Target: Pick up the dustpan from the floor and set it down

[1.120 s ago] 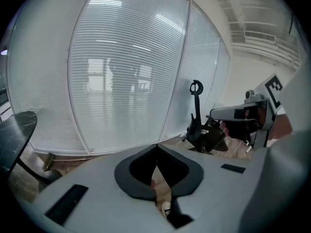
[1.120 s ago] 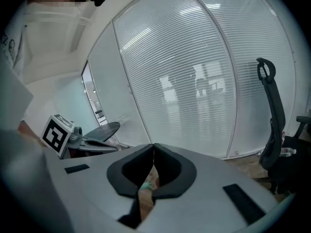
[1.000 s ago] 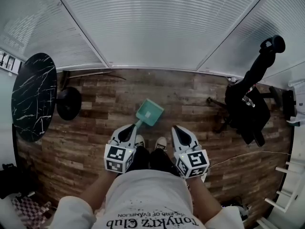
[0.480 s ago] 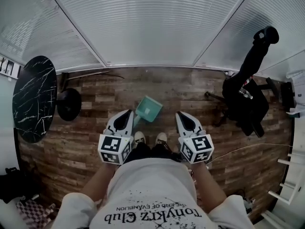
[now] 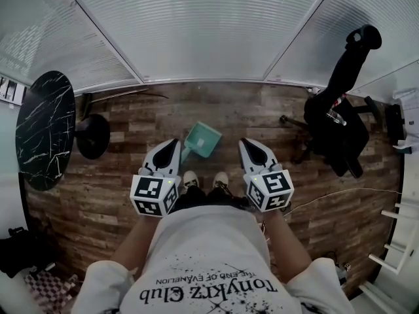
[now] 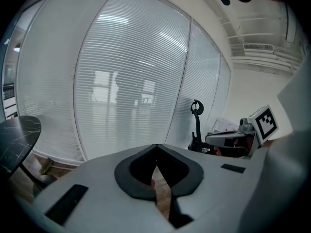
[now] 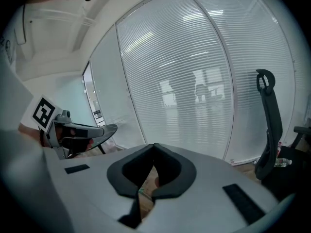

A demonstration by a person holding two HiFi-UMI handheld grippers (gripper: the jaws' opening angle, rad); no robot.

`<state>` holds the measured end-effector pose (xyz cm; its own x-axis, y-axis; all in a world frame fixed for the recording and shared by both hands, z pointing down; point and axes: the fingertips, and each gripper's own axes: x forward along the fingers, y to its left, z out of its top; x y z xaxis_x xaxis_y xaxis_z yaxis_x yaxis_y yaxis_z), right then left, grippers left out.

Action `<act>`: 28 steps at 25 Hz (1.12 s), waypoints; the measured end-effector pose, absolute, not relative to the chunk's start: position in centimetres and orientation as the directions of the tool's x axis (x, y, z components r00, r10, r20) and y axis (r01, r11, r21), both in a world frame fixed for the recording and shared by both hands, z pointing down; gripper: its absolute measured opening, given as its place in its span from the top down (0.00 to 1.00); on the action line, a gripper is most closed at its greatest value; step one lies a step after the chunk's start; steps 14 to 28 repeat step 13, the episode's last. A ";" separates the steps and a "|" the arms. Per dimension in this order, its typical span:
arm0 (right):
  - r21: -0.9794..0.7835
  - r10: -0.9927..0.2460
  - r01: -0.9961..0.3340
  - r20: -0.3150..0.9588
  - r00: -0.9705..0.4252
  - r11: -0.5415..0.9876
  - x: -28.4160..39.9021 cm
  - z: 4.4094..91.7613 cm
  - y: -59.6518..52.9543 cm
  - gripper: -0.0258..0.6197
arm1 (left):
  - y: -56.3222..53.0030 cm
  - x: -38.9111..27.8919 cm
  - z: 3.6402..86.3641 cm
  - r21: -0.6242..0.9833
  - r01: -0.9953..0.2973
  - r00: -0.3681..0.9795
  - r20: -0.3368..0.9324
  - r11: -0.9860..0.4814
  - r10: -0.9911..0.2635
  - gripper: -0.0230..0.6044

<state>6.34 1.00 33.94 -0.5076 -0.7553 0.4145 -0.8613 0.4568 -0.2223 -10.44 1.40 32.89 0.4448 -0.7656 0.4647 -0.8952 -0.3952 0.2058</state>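
- The floor (image 5: 98, 198) is dark wood planking and runs across the whole head view up to the walls.
- The teal dustpan (image 5: 204, 138) lies on that floor just ahead of the person's shoes (image 5: 190, 178). Its pan faces away from the person and its handle angles back toward the tip of the left gripper (image 5: 173, 141).
- The left gripper hangs above the planks with its jaws pressed together at the tips. Nothing is between them, and only floor shows through the gap behind the tips.
- The right gripper (image 5: 246, 141) is level with it on the other side of the dustpan. Its jaws are likewise closed tip to tip and empty.
- Glass walls (image 5: 209, 25) covered in fine horizontal blinds meet at angles and close off the room in front.
- A round black table (image 5: 43, 131) with pale marble veining stands at the left. Its black disc foot (image 5: 93, 137) rests on the planks beside it.
- A black office chair (image 5: 337, 129) stands at the right near the glass.
- A thin pale cable (image 5: 340, 193) trails over the floor below the chair.
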 end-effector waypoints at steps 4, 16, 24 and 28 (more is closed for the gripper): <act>-0.222 -0.754 -0.862 0.420 -0.506 0.455 6.5 34.1 1.3 0.92 | 1.5 -10.4 33.0 0.207 -0.895 0.445 0.469 -0.395 -0.762 0.93; -0.221 -0.756 -0.865 0.420 -0.502 0.451 7.4 34.3 1.7 0.92 | 2.3 -9.4 33.5 0.207 -0.893 0.449 0.483 -0.400 -0.752 0.93; -0.221 -0.756 -0.865 0.420 -0.502 0.451 7.4 34.3 1.7 0.92 | 2.3 -9.4 33.5 0.207 -0.893 0.449 0.483 -0.400 -0.752 0.93; -0.221 -0.756 -0.865 0.420 -0.502 0.451 7.4 34.3 1.7 0.92 | 2.3 -9.4 33.5 0.207 -0.893 0.449 0.483 -0.400 -0.752 0.93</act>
